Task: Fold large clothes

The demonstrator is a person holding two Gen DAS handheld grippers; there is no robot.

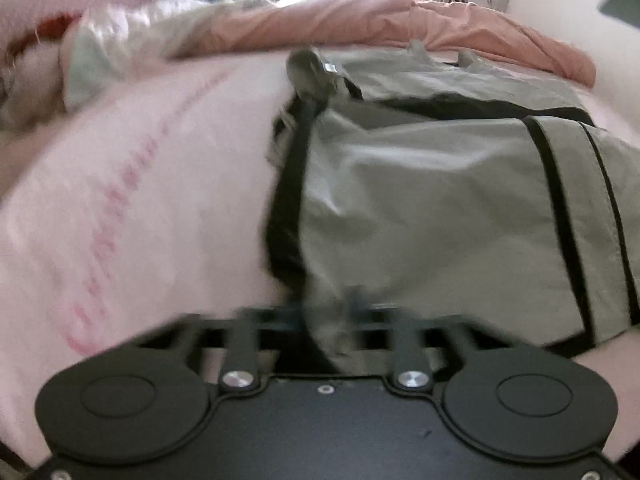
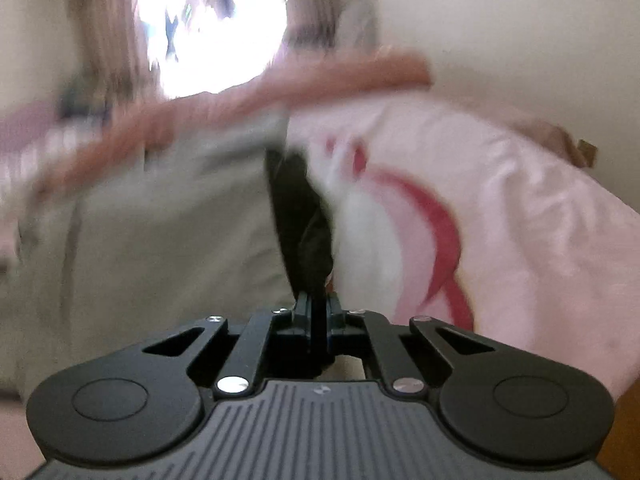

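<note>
Garment (image 1: 440, 200): crinkled grey cloth, black-banded.

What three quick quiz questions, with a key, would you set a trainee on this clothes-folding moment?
1. True or false: the left tongs are shut on the grey garment.
2. What do the right tongs pinch? A) the peach blanket; B) the garment's black trim; C) nothing.
3. Fill in: the garment lies on a ___ bed sheet with red print.

Key: 1 true; 2 B; 3 pink.
</note>
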